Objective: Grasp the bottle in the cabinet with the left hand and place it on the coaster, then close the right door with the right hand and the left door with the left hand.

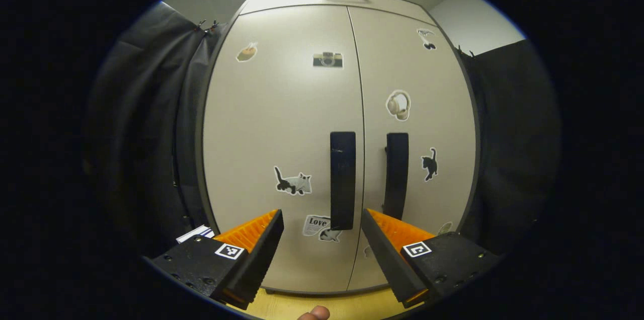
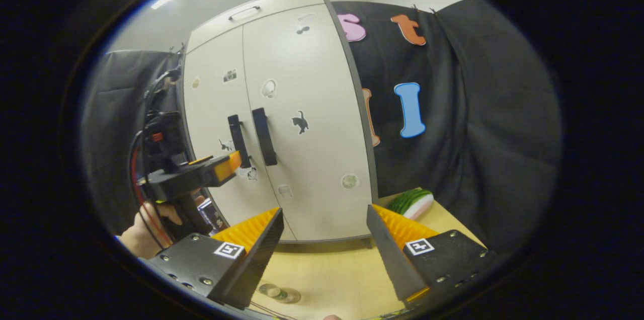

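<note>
The pale cabinet (image 1: 282, 124) stands on the wooden table with both doors shut, so its inside is hidden. Two black upright handles, the left handle (image 1: 342, 179) and the right handle (image 1: 397, 174), flank the door seam. My left gripper (image 1: 322, 214) is open, a short way in front of the left handle, with nothing between its fingers. In the right gripper view a hand holds that left gripper (image 2: 226, 164) before the cabinet (image 2: 307, 124). My right gripper (image 2: 324, 210) is open and empty, farther back over the table. A small round coaster-like disc (image 2: 279, 293) lies on the table just below it.
Stickers dot both doors. A watermelon-slice object (image 2: 412, 203) lies on the table (image 2: 332, 269) right of the cabinet. A small white and blue item (image 1: 196, 233) sits by the cabinet's left foot. Black cloth walls close in both sides.
</note>
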Demonstrator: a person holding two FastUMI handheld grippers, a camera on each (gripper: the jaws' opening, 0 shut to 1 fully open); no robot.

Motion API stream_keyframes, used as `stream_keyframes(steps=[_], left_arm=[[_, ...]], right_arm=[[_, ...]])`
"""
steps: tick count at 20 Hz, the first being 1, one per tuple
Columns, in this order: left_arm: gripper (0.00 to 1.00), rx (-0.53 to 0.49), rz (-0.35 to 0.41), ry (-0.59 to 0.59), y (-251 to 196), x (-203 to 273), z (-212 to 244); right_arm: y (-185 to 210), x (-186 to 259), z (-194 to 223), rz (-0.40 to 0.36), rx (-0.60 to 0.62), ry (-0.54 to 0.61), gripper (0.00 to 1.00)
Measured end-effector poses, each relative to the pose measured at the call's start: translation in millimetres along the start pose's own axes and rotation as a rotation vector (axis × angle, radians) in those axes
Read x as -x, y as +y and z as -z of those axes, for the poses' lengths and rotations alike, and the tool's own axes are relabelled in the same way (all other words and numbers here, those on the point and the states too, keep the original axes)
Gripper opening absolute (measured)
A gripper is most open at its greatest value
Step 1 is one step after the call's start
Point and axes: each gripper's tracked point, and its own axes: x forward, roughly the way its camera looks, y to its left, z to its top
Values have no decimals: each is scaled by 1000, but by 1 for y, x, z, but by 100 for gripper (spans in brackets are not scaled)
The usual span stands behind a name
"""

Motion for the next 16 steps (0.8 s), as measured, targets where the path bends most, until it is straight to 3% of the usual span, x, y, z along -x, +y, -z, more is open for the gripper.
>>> stream_keyframes(steps=[9,10,16], left_arm=[[98,27,-40,4,52,110,-20],[98,28,-39,11,55,118,-19],[96,45,-53,13,74,138,-16]], right_arm=[[50,-3,-35,-8,108,-91,96],[56,-4,-34,-9,109,-88,100],[75,-2,-31,14,136,-107,96]])
